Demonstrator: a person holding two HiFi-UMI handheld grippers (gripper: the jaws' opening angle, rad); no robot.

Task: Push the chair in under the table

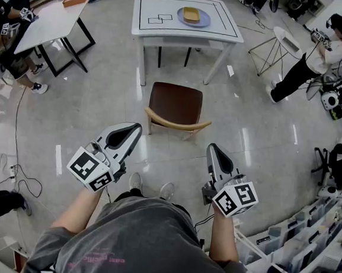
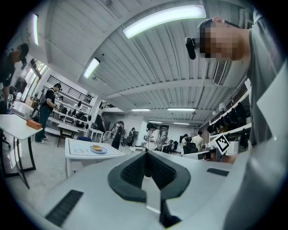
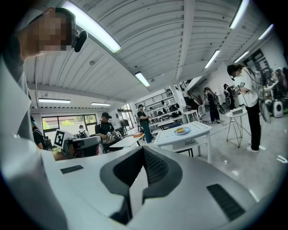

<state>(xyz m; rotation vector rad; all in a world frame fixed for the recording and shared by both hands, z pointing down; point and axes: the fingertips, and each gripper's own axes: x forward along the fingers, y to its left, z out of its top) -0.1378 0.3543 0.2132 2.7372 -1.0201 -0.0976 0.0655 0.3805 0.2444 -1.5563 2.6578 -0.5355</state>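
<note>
The left gripper (image 2: 145,155) is closed and holds nothing.

Its two dark jaws are pressed together, with nothing between them. Past them on the left stands a white table (image 2: 74,155). A blue plate (image 2: 98,150) sits on it, with a small yellow thing (image 2: 96,147) on the plate. Farther left is another table with an orange box (image 2: 33,124) on it, and a person (image 2: 47,112) stands near it. More people (image 2: 154,137) stand far back. Long lights (image 2: 164,20) shine on the ceiling.

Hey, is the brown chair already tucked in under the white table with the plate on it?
No, the chair stands out in front of the table, with its whole seat in plain sight.
</note>
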